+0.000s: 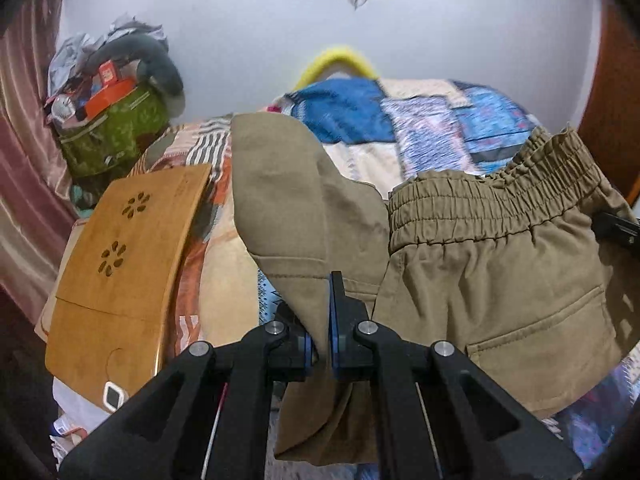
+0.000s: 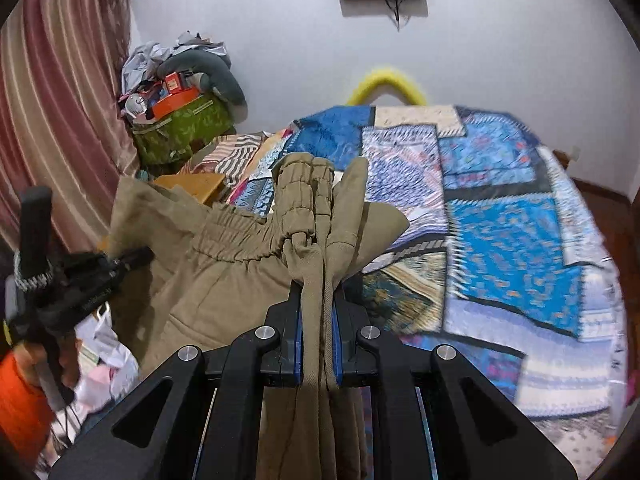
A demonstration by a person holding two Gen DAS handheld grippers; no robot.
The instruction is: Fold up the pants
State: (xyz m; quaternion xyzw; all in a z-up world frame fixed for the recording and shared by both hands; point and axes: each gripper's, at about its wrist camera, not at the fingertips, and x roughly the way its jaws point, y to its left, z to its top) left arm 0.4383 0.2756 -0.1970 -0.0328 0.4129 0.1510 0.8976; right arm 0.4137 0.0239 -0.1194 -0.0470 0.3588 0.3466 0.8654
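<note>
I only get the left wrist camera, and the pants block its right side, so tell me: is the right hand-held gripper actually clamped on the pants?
Observer: Yes. The right hand-held gripper is shut on the bunched end of the waistband of the pants.
Operator: What lies beyond it?
Observer: The patchwork quilt spreads over the bed to its far right edge.
Operator: And under my gripper?
Observer: A white plastic bag shows beneath the left hand-held gripper.

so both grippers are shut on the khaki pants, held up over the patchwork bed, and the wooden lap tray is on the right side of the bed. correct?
Not quite: in the left wrist view the wooden lap tray lies on the left side of the bed. Both the left gripper and right gripper are shut on the khaki pants.
</note>
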